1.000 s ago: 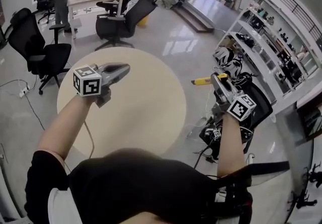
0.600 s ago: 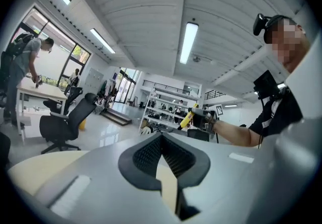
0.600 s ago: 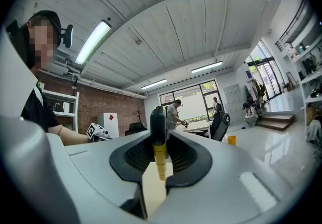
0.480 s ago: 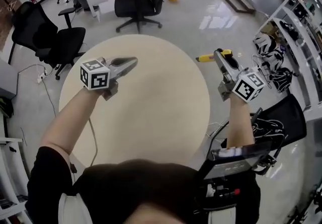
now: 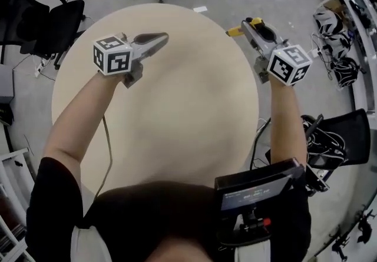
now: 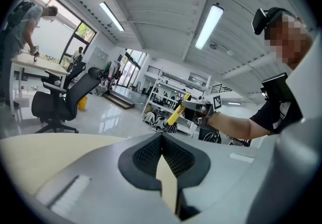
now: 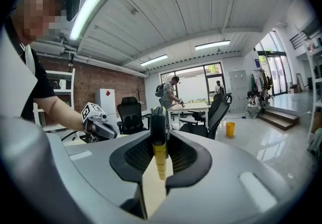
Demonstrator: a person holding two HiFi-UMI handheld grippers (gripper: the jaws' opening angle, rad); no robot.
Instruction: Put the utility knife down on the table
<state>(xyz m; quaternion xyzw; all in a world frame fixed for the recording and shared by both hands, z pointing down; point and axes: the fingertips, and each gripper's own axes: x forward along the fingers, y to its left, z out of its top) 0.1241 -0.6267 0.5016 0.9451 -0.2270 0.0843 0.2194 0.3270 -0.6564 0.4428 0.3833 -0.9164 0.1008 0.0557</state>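
Both grippers have moved since a second ago. Back then the right gripper [image 5: 248, 24] and the knife [image 5: 234, 32] hung off to the side of the surface [image 5: 177, 108]. Now they are at its far right edge.

The right gripper is closed on the knife and holds it up. The knife is not lying on the surface. Seen from the head, the knife lies across the gripper, and its yellow end sticks out to the left, over the surface. In the right gripper view the knife stands straight up between the pads, with the black end on top and the yellow end below. In the left gripper view it leans a bit.

The left gripper [image 5: 158, 37] is over the far left part of the surface. Its jaws are pressed together with nothing between them. It is well apart from the right gripper.

A yellow bin [image 7: 230, 129] stands on the floor far behind. I cannot see what is in it.
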